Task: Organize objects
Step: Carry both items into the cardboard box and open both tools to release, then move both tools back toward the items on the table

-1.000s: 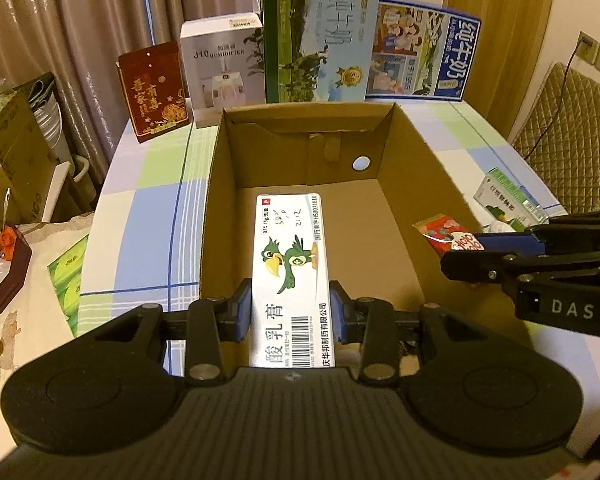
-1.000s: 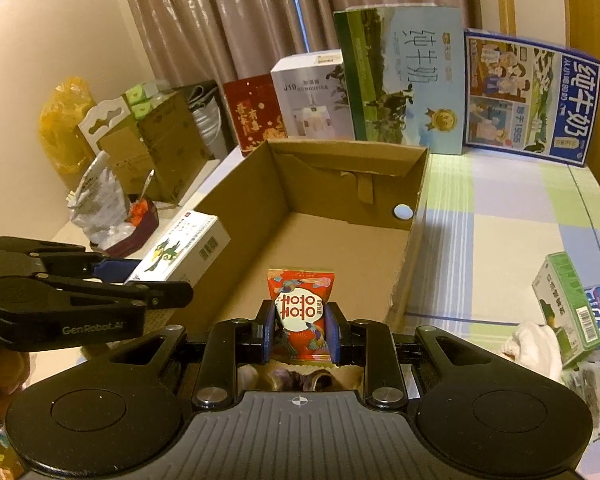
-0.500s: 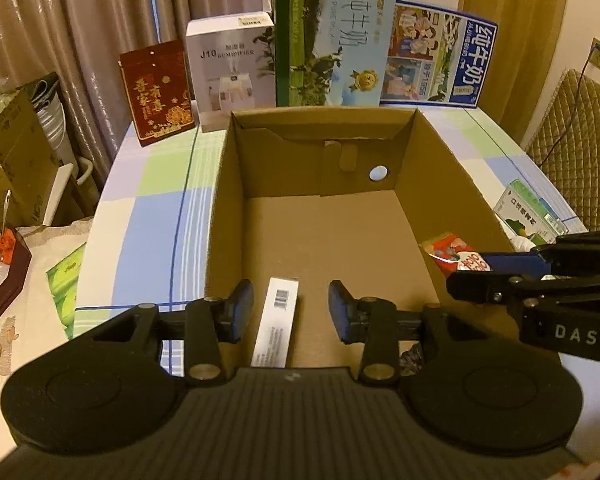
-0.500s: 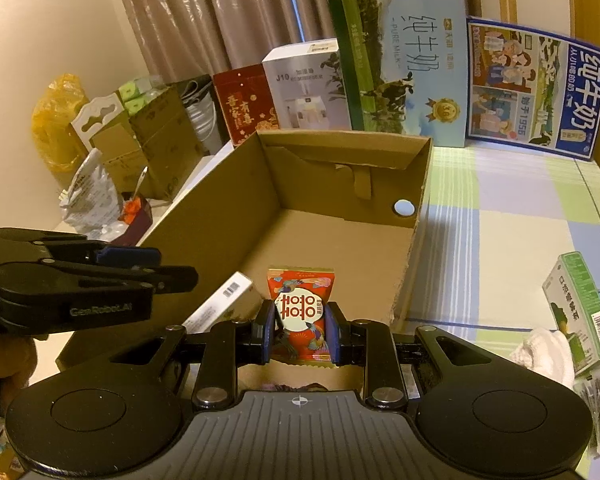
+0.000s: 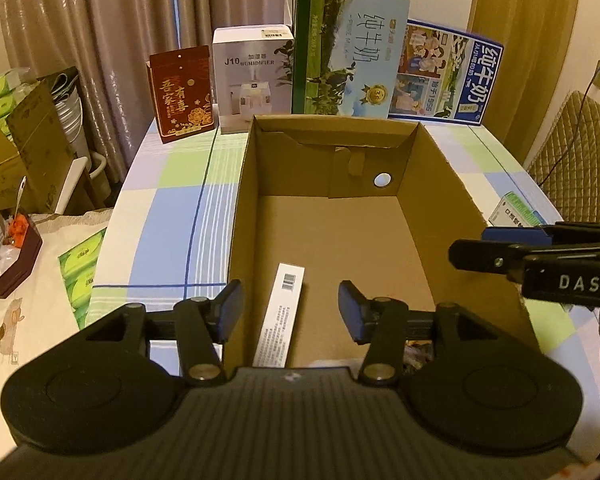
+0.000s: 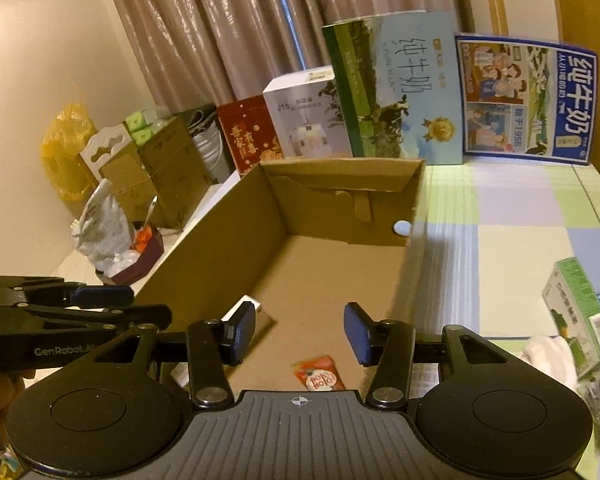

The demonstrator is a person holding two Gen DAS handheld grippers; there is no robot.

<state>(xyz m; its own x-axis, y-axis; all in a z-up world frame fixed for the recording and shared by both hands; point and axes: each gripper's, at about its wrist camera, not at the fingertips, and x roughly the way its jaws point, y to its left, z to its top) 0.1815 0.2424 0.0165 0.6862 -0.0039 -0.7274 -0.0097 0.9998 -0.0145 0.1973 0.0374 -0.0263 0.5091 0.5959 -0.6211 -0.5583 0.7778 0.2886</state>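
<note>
Dim, warm yellowish indoor light; fisheye bending and dark corners at edges.

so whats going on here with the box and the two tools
A person is sorting small items into an open cardboard box on a checked tablecloth. Both tools are open and empty over its near end: the left tool above a long white carton standing on its edge inside, the right tool above a small red snack packet on the box floor. A green carton waits on the cloth outside.
</note>
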